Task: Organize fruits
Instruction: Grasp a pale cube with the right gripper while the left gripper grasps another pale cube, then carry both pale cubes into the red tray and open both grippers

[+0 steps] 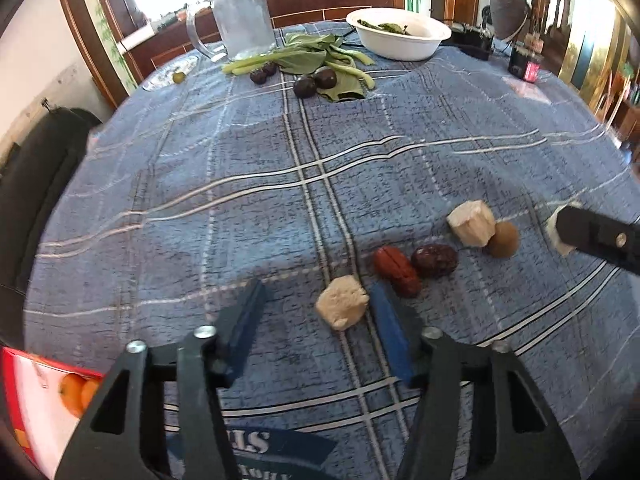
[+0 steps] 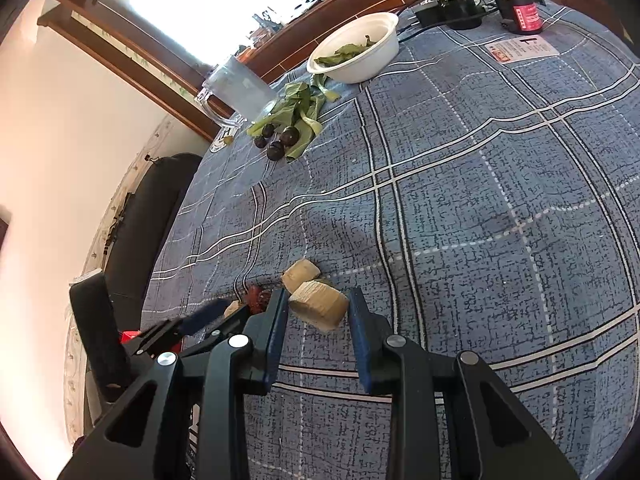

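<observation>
**Op:** Left tool (image 1: 316, 292) is closest to my camera, with its pads apart. The pale chunk (image 1: 342, 307) sits on the bench (image 1: 240, 200) between them, but well off-centre. It is right up against the right-hand pad, with open cloth between it and the left-hand one.

**Spotter:** Is that pad touching it?

**Op:** I can't tell from this angle. It could be touching or just beside it. I'd say the closing needs to be centred, or the chunk gets shoved sideways rather than pinched. It's blocky, with no real long axis, so the wrist angle matters little.

**Spotter:** What's just past it?

**Op:** A red date (image 1: 396, 270) lies just beyond that same pad, its long axis slanting away up-left. A dark date (image 1: 435, 261) is beside it. Further right come a second pale block (image 1: 472, 224) and a brown round fruit (image 1: 503, 239), which touch each other.

**Spotter:** And your other hand?

**Op:** The right tool (image 2: 318, 294) looks clamped on a cut block (image 2: 320, 310), off to the right. That leaves the left nearer for this chunk.

**Spotter:** Far end?

**Op:** Dark plums (image 1: 306, 87) on the greens (image 1: 308, 56), then a white bowl (image 1: 400, 34).
</observation>
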The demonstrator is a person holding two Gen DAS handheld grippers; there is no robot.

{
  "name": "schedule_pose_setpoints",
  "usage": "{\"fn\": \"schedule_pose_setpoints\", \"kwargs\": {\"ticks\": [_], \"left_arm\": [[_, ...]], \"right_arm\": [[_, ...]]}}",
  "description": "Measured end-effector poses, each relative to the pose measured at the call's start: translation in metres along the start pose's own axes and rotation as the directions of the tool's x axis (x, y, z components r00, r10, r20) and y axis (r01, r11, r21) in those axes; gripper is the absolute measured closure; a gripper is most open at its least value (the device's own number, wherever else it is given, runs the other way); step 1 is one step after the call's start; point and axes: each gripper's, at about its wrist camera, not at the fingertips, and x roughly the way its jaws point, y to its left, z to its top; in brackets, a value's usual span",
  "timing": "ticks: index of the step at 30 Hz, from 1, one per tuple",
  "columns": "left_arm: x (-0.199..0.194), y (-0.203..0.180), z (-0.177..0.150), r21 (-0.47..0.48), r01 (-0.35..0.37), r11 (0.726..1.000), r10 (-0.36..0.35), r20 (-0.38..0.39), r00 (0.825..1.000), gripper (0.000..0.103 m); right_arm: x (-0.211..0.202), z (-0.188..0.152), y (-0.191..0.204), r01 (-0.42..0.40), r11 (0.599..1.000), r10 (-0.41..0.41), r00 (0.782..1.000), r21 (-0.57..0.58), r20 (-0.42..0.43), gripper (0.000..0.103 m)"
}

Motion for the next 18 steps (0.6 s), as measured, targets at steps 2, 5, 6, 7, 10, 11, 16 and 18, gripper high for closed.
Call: {"fn": "schedule_pose_setpoints", "kwargs": {"ticks": [2, 5, 6, 7, 10, 11, 16, 18], "left_arm": [[-0.001, -0.001, -0.001, -0.009, 0.058, 0.998, -0.058, 0.006, 0.998, 0.072], [-0.002, -0.009, -0.003, 0.020, 0.040, 0.999, -0.040, 0.025, 0.999, 0.077], [-0.003, -0.009, -0.003, 0.017, 0.034, 0.999, -0.035, 0.028, 0.999, 0.077], [-0.004, -0.009, -0.005, 0.006, 0.036, 0.999, -0.036, 0.030, 0.999, 0.077], [-0.008, -0.007, -0.009, -0.025, 0.036, 0.999, -0.035, 0.027, 0.999, 0.077], [-0.012, -0.006, -0.012, -0.036, 0.028, 0.999, -0.027, 0.029, 0.999, 0.077], [-0.040, -0.009, -0.026, -0.060, -0.005, 0.998, 0.011, 0.088, 0.996, 0.077], [-0.056, -0.008, -0.034, -0.081, 0.012, 0.997, -0.002, 0.119, 0.993, 0.077]], "right_arm": [[0.000, 0.000, 0.000, 0.001, 1.000, -0.001, 1.000, -0.002, 0.002, 0.073], [-0.001, 0.000, 0.000, 0.001, 1.000, -0.001, 1.000, -0.005, 0.006, 0.073], [-0.002, -0.001, 0.000, 0.002, 1.000, -0.002, 1.000, -0.006, 0.008, 0.073], [-0.002, -0.001, 0.000, 0.003, 1.000, -0.003, 1.000, -0.007, 0.008, 0.073], [-0.004, -0.002, 0.001, -0.002, 1.000, 0.002, 1.000, -0.011, 0.010, 0.073], [-0.005, -0.002, 0.002, -0.005, 1.000, 0.005, 1.000, -0.013, 0.012, 0.073], [-0.009, -0.005, 0.006, -0.014, 0.999, 0.015, 0.999, -0.034, 0.033, 0.073], [-0.011, -0.007, 0.010, -0.019, 0.999, 0.021, 0.999, -0.049, 0.045, 0.073]]}}
